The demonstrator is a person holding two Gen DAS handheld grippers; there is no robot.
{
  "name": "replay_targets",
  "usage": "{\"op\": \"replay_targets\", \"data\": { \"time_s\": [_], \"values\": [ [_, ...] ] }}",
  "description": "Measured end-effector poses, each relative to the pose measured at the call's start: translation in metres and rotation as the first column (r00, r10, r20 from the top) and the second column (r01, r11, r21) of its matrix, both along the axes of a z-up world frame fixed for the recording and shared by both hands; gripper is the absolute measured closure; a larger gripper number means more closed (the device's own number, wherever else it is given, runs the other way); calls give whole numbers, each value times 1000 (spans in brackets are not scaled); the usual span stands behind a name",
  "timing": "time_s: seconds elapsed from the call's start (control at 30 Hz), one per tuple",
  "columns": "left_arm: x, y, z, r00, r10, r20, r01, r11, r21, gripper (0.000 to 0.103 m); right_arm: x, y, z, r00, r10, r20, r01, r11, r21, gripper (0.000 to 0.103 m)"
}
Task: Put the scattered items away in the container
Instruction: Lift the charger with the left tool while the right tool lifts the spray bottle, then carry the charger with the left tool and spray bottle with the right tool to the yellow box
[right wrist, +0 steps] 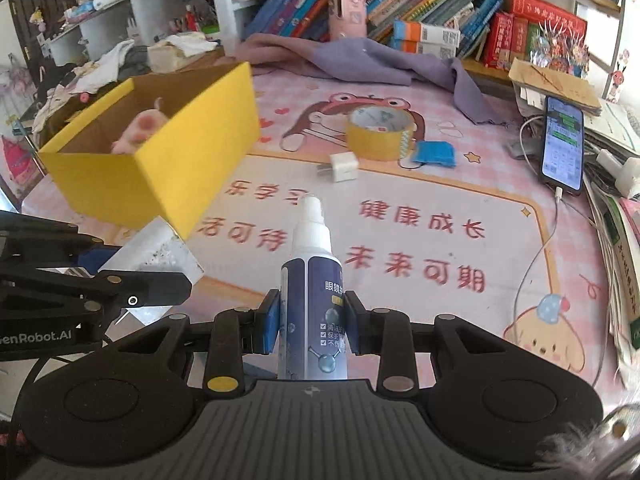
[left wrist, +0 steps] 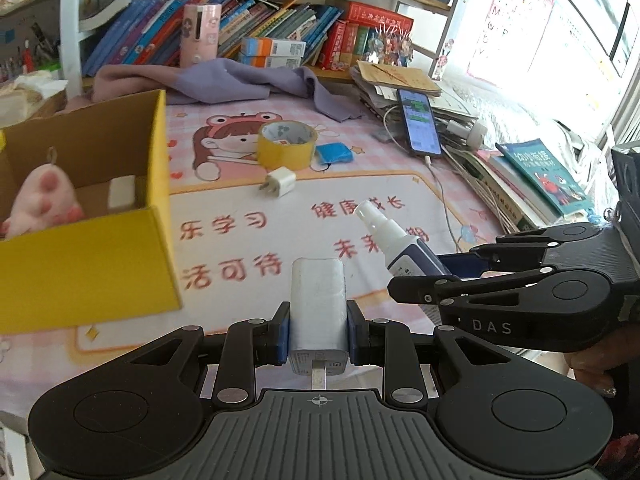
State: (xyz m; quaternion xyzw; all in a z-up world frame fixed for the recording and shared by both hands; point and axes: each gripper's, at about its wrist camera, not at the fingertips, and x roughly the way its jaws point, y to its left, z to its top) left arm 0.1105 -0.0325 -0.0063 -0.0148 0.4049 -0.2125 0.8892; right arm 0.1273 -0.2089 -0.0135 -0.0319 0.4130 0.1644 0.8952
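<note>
My left gripper [left wrist: 318, 330] is shut on a white plug adapter [left wrist: 318, 304], held above the desk just right of the yellow cardboard box [left wrist: 92, 268]. My right gripper [right wrist: 312, 326] is shut on a blue-and-white spray bottle [right wrist: 310, 280], nozzle pointing forward; in the left wrist view that bottle [left wrist: 394, 240] shows to the right. Inside the box lie a pink plush toy [left wrist: 42, 200] and a small white block [left wrist: 122, 191]. On the mat rest a yellow tape roll [left wrist: 286, 144], a small white charger [left wrist: 280, 185] and a blue cloth [left wrist: 335, 153].
A phone [left wrist: 420, 124] on its cable lies at the right beside stacked books and papers [left wrist: 532, 184]. A purple cloth [left wrist: 248, 80] is spread at the back below a shelf of books [left wrist: 240, 24]. A pink cylinder [left wrist: 200, 34] stands there.
</note>
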Motion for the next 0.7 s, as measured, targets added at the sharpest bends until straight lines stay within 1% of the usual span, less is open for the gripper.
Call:
{"op": "replay_targets", "data": {
  "time_s": [0.13, 0.27, 0.43, 0.7],
  "values": [
    [-20, 15, 2, 1000, -6, 20, 6, 1000, 10, 78, -22, 18, 2, 1000, -6, 17, 6, 1000, 5, 72],
    [-38, 33, 4, 999, 14, 32, -14, 1000, 17, 78, -38, 38, 3, 1000, 15, 18, -15, 1000, 11, 72],
    [-59, 60, 6, 997, 67, 37, -67, 998, 19, 78, -48, 65, 8, 997, 75, 23, -75, 997, -1, 72],
    [-79, 91, 9, 989, 139, 45, -140, 990, 15, 78, -54, 103, 12, 984, 173, 35, -172, 985, -17, 72]
  ]
}}
